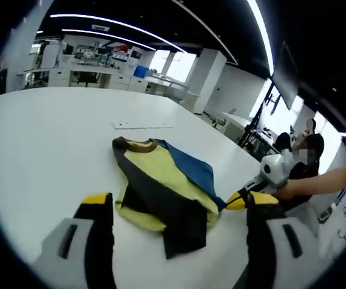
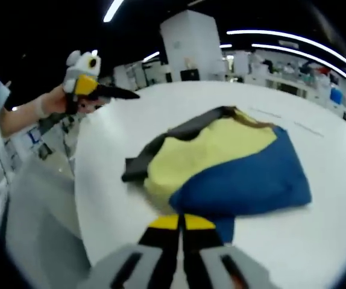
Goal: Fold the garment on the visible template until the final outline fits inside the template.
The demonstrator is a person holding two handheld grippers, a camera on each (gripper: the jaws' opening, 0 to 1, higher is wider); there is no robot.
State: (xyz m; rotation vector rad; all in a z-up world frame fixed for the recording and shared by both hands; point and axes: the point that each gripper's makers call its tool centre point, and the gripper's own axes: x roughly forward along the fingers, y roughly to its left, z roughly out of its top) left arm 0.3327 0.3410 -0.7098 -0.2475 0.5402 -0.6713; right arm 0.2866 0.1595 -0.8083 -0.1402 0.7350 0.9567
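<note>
The garment [image 1: 161, 186] lies crumpled on the white table [image 1: 52, 144], yellow in the middle, with a blue side, dark sleeves and a brown collar. My left gripper [image 1: 174, 201] hovers above its near end, jaws wide open and holding nothing. In the right gripper view it is the left gripper [image 2: 134, 94], held in the air by a hand at the table's far left. My right gripper [image 2: 181, 221] has its yellow-tipped jaws pressed together at the blue hem of the garment [image 2: 233, 174]. From the left gripper view the right gripper [image 1: 236, 195] reaches that blue corner.
A faint flat rectangular outline [image 1: 141, 125] lies on the table beyond the collar. The table's curved edge [image 2: 79, 198] runs down the left of the right gripper view. A person's arm [image 1: 323, 180] comes in from the right. Office desks stand far behind.
</note>
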